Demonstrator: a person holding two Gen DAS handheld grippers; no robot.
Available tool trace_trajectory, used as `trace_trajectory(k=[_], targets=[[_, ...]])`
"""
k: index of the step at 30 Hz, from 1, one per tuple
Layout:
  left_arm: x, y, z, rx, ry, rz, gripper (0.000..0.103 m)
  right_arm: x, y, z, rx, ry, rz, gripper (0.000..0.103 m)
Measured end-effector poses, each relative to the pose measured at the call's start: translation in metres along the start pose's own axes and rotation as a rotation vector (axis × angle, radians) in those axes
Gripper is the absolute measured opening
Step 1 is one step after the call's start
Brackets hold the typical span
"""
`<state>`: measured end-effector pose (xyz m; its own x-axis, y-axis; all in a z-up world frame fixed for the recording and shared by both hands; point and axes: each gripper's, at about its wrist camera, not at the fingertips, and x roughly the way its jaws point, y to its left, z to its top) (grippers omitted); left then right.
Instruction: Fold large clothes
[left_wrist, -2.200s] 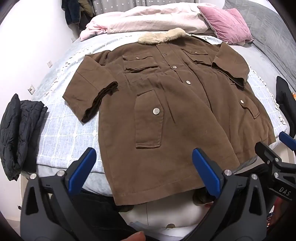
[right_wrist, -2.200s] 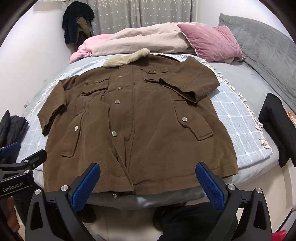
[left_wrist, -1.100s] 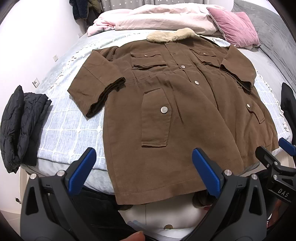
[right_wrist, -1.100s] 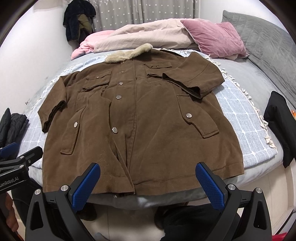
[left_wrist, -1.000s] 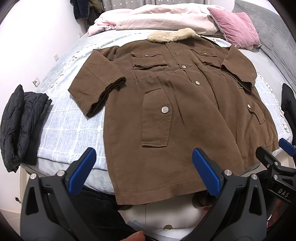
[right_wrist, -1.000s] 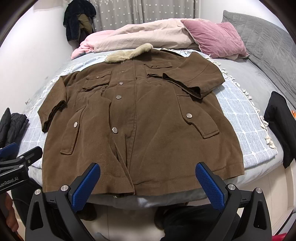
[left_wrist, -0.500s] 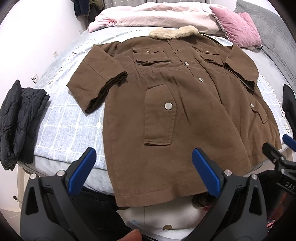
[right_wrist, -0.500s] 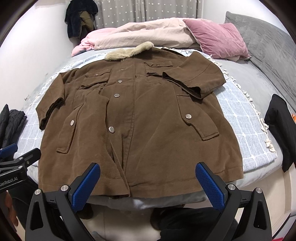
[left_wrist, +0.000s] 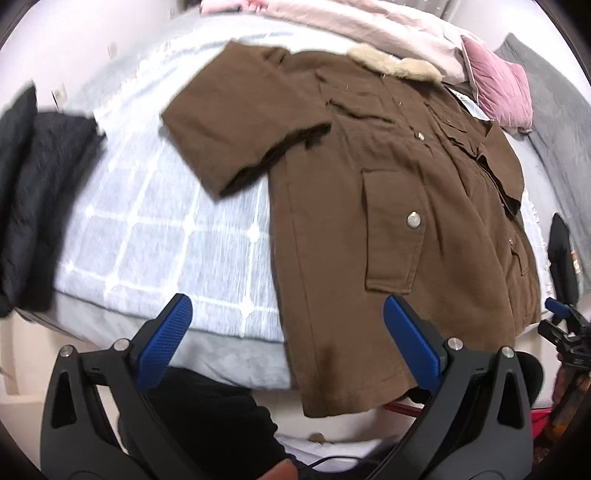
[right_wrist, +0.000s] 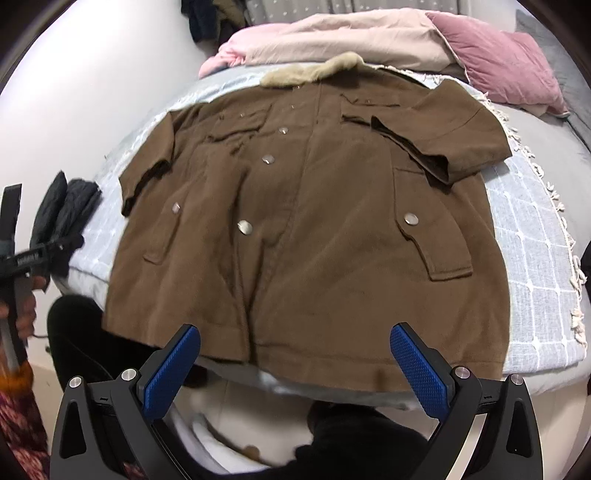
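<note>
Both wide-open grippers, left (left_wrist: 288, 328) and right (right_wrist: 295, 360), swung leftward over the coat (right_wrist: 314, 221); no readable writing.

Bare blanket (left_wrist: 155, 236) left of coat (left_wrist: 369, 229)

I saw the brown coat (right_wrist: 314, 229) lying face up and buttoned on the bed (right_wrist: 532, 258), its fur collar (right_wrist: 314, 70) at the far end and its hem hanging over the near edge. Both sleeves (left_wrist: 243, 125) were folded short, cuffs turned inward. Flap pockets carried metal snaps.
</note>
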<state>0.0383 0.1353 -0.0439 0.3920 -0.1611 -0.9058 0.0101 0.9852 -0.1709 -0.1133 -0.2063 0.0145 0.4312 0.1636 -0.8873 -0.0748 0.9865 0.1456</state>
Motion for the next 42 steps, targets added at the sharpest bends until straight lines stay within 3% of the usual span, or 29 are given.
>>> trace_trajectory(k=[10, 14, 19, 24, 28, 31, 33, 34, 35, 36, 37, 39, 42], targets=[[0.049, -0.011, -0.012, -0.032, 0.105, -0.222, 0.096, -0.011, -0.086, 0.002, 0.167, 0.005, -0.082, 0.103], [0.06, -0.01, -0.017, -0.051, 0.135, -0.263, 0.095, -0.008, -0.13, -0.004, 0.254, 0.021, -0.118, 0.103], [0.071, -0.002, -0.025, -0.078, 0.169, -0.309, 0.091, 0.014, -0.181, -0.022, 0.429, 0.063, -0.004, 0.103], [0.07, -0.011, -0.032, 0.014, 0.182, -0.277, 0.092, 0.043, -0.201, -0.034, 0.538, 0.094, 0.178, 0.103], [0.07, -0.022, -0.039, 0.072, 0.216, -0.306, 0.091, 0.046, -0.196, -0.032, 0.537, 0.079, 0.163, 0.103], [0.069, -0.023, -0.044, 0.082, 0.223, -0.335, 0.081, 0.046, -0.179, -0.029, 0.48, 0.08, 0.188, 0.101], [0.066, -0.021, -0.045, 0.089, 0.216, -0.305, 0.064, 0.05, -0.171, -0.03, 0.46, 0.084, 0.277, 0.091], [0.065, -0.019, -0.045, 0.085, 0.212, -0.291, 0.054, 0.05, -0.167, -0.03, 0.455, 0.078, 0.288, 0.074], [0.064, -0.014, -0.044, 0.065, 0.225, -0.307, 0.031, 0.048, -0.162, -0.03, 0.451, 0.064, 0.295, 0.061], [0.063, -0.008, -0.044, 0.028, 0.24, -0.347, 0.025, 0.046, -0.162, -0.03, 0.469, 0.053, 0.308, 0.034], [0.06, -0.001, -0.043, -0.015, 0.237, -0.372, 0.021, 0.045, -0.163, -0.031, 0.494, 0.042, 0.344, 0.023], [0.043, 0.006, -0.039, -0.055, 0.201, -0.395, 0.013, 0.035, -0.163, -0.031, 0.525, -0.016, 0.416, 0.019], [0.002, 0.018, -0.03, -0.074, 0.097, -0.429, 0.01, -0.005, -0.155, -0.023, 0.484, -0.118, 0.406, 0.016]])
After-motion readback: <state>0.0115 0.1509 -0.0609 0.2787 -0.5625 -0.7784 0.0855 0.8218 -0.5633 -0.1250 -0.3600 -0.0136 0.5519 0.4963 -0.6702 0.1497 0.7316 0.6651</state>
